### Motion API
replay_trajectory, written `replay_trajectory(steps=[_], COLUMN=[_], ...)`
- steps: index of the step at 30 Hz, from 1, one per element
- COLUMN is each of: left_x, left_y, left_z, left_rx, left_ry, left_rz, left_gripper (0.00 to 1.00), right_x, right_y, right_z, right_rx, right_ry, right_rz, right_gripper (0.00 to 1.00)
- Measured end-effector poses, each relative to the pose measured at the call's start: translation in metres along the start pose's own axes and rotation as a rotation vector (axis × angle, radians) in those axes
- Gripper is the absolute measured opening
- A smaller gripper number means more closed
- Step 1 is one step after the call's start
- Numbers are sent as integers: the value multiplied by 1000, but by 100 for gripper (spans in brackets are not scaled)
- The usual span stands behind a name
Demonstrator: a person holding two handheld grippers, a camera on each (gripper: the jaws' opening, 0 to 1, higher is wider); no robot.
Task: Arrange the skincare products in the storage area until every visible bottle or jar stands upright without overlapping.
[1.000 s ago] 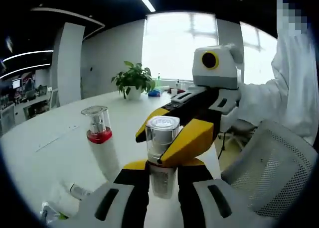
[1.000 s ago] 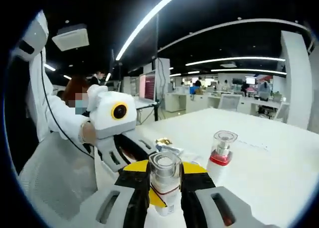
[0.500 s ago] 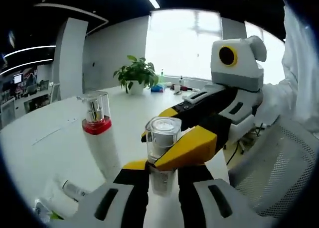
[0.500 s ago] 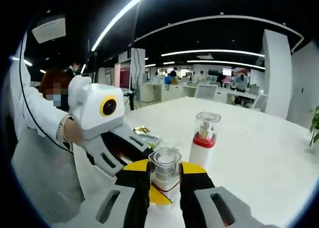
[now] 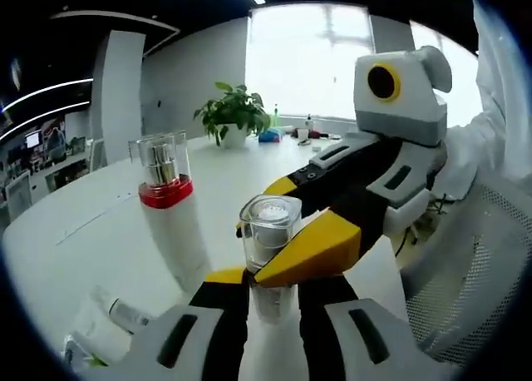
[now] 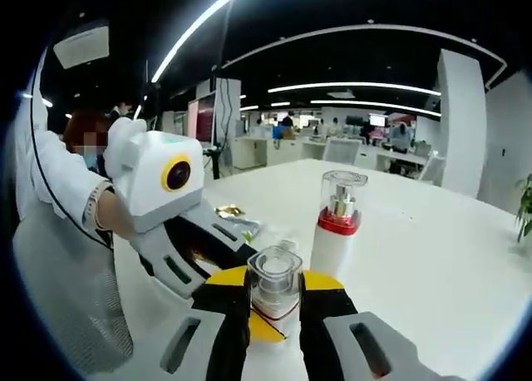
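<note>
A small bottle with a clear square cap (image 5: 268, 223) stands on the white table between both grippers. My left gripper (image 5: 270, 291) is shut on its lower body. My right gripper (image 5: 287, 225) reaches in from the right, its yellow jaws closed around the same bottle just under the cap. In the right gripper view that bottle (image 6: 275, 274) sits between my right gripper (image 6: 274, 302), with the left gripper's yellow jaws behind it. A taller white pump bottle with a red collar and clear cap (image 5: 169, 210) (image 6: 336, 224) stands upright close beside it, untouched.
A tube and packets lie on the table (image 5: 125, 316) at the lower left, and more packets (image 6: 239, 228) past the bottles. A potted plant (image 5: 236, 115) stands far back. A mesh chair (image 5: 465, 273) (image 6: 71, 306) and a person's white sleeve (image 6: 66, 190) flank the table edge.
Both views have shifted slightly, and the red-collared bottle looks a little nearer. Both grippers keep their hold on the clear-capped bottle.
</note>
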State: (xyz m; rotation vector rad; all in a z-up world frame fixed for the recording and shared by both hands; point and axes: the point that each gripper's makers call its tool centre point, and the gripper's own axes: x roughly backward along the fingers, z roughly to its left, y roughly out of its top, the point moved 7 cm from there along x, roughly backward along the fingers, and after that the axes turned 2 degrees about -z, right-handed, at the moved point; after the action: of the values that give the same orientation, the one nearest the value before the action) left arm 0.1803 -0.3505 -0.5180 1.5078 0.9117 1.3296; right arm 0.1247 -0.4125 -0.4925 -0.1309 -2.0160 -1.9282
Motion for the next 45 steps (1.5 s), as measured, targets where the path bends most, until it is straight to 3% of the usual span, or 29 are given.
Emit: replay_trajectory(steps=[19, 24, 40, 45], left_x=[-1, 1, 0, -1], left_y=[-15, -18, -13, -12], left_z=[5, 6, 6, 7], left_rx=[-15, -3, -34, -38], left_ry=[85, 109, 95, 97], left_rz=[90, 95, 88, 85], left_gripper=[21, 22, 20, 19], right_x=[-6, -7, -4, -5], right_y=[-3, -3, -5, -7], right_z=[-4, -4, -7, -7], right_rx=[25, 45, 20, 3], right_ry=[-10, -14, -24, -11], right_rz=[-12, -14, -13, -4], right_gripper=[13, 13, 15, 21])
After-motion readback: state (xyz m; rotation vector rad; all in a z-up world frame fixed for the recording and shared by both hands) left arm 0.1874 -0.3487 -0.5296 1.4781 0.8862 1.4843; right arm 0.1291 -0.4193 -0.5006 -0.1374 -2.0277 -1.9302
